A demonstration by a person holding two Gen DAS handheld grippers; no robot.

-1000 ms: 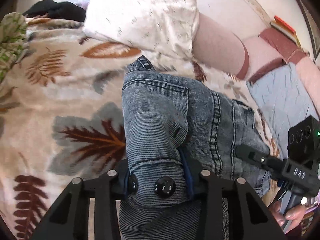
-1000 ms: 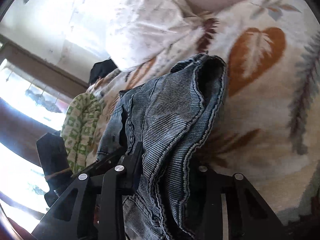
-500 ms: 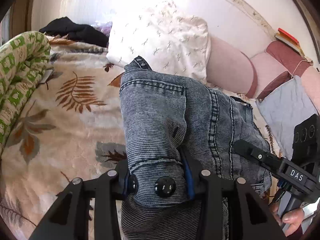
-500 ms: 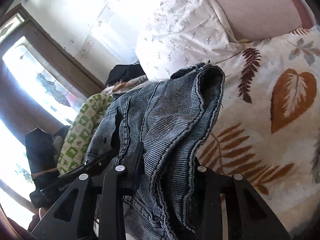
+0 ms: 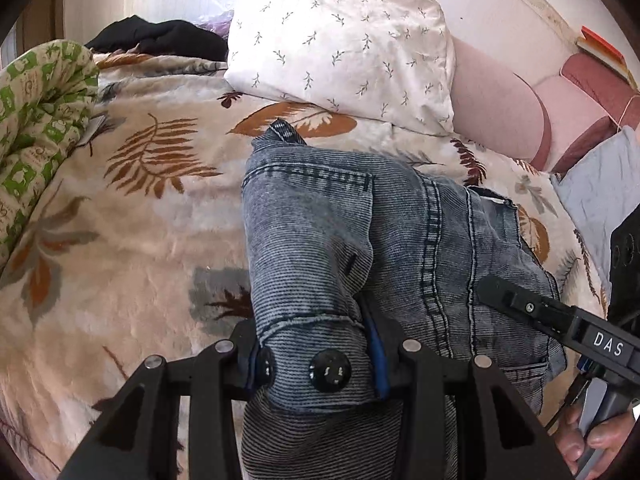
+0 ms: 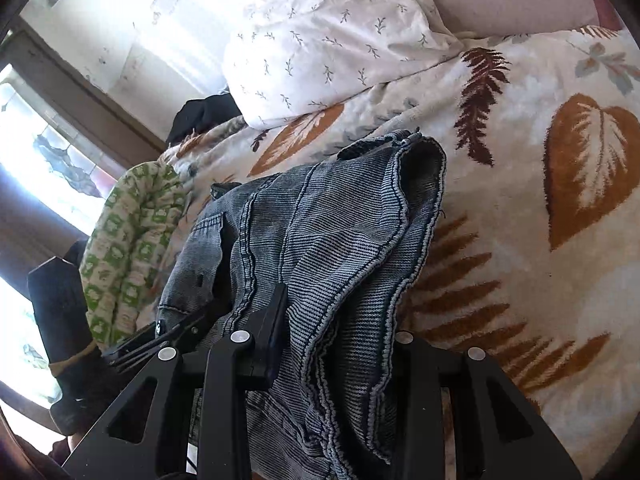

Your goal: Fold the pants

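The pants are grey-blue ribbed denim, bunched and held above a leaf-print blanket. My left gripper is shut on the waistband end with two black buttons. My right gripper is shut on a bundle of the pants' seamed edges. The right gripper's finger also shows in the left wrist view at the right side of the pants, and the left gripper shows in the right wrist view at the lower left. The cloth hides both grippers' pads.
A white sprigged pillow and a pink bolster lie at the bed's head. A green patterned quilt is rolled at the left, with dark clothes behind it. A grey cushion is at the right. A window is to the left.
Both grippers have tilted and drawn back with the pants, so more of the pillow and bed head shows. Both stay shut on the pants.
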